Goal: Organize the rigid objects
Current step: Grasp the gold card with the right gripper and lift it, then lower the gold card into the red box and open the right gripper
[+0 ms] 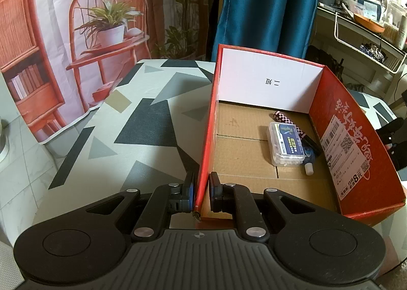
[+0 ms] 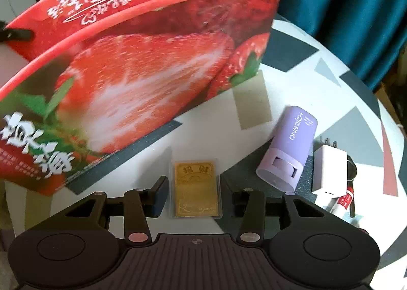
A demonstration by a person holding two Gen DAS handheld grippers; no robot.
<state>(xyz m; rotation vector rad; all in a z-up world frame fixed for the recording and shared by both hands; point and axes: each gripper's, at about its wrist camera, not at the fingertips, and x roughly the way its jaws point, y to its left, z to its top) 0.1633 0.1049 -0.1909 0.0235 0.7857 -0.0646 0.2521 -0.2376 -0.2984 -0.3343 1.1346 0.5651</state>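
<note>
A red strawberry-print cardboard box (image 1: 343,122) stands open on the patterned table. My left gripper (image 1: 202,188) is shut on the box's left wall (image 1: 206,142). Inside lie a clear plastic case (image 1: 286,143), a checkered pen (image 1: 297,130) and a small blue bottle (image 1: 308,160). In the right wrist view the box's outer side (image 2: 142,69) fills the left. My right gripper (image 2: 194,188) is open, its fingers on either side of a gold card in a clear sleeve (image 2: 195,189) lying flat on the table.
A lilac cylinder (image 2: 290,147) lies right of the card, with a white charger plug (image 2: 329,173) and a red-and-white tube (image 2: 342,202) beyond it. A blue curtain (image 1: 269,5) hangs behind the table; cluttered shelves (image 1: 368,20) stand at the right. The round table edge (image 2: 389,122) curves close by.
</note>
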